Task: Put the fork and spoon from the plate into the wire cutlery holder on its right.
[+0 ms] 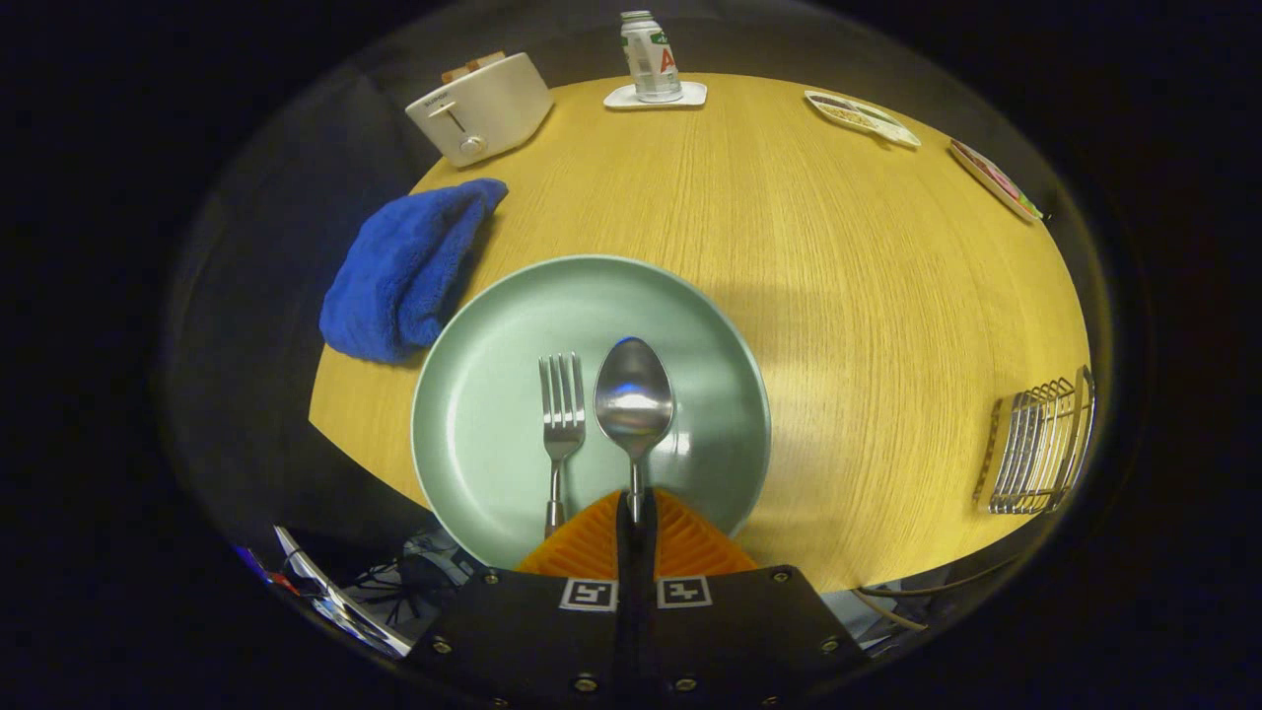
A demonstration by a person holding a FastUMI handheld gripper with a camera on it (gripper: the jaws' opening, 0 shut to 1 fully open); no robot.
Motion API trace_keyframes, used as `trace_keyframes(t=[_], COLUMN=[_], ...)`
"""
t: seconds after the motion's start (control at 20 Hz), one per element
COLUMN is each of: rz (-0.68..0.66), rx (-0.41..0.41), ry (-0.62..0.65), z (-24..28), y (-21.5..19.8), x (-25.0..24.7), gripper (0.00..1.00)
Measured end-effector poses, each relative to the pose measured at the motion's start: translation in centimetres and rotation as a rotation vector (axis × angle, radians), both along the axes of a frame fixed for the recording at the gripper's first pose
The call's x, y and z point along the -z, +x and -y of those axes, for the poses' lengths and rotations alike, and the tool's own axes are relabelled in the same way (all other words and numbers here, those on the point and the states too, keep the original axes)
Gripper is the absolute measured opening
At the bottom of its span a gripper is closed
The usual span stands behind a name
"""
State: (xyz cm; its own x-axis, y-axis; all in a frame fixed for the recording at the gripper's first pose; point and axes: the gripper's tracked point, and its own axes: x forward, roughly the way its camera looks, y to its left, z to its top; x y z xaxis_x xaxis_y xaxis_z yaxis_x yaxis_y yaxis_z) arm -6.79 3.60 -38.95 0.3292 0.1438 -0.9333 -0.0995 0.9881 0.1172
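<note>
A pale green plate [493, 394] lies on the wooden table just ahead of my fingers. On it a metal fork [561, 414] and a metal spoon [634, 399] lie side by side, heads pointing away from me. The spoon's handle runs back into the narrow gap between my two fingers, and my gripper [636, 523] is shut on it. The fork's handle passes just left of the fingers and ends under them. The wire cutlery holder [1040, 449] stands far to the right of the plate, near the table's edge.
A folded blue towel [406, 271] lies left of the plate. Beyond it stands a white toaster [483, 108]. A can [649, 57] on a white coaster sits at the far side, and two small dishes [860, 116] lie at the far right. The table's edge runs just below the plate.
</note>
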Motion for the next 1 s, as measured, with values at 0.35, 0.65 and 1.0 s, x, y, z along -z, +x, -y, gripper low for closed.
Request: trace_keyframes(t=[0.35,0.65,1.0], rz=[0.062,0.142,0.253], rx=[0.031,0.106,0.333], ry=[0.038,0.05,0.069], z=[0.3,2.5,9.1], y=[1.2,1.9,1.5], x=[-2.4,-6.0,-10.7], gripper=[0.01,0.0,0.0])
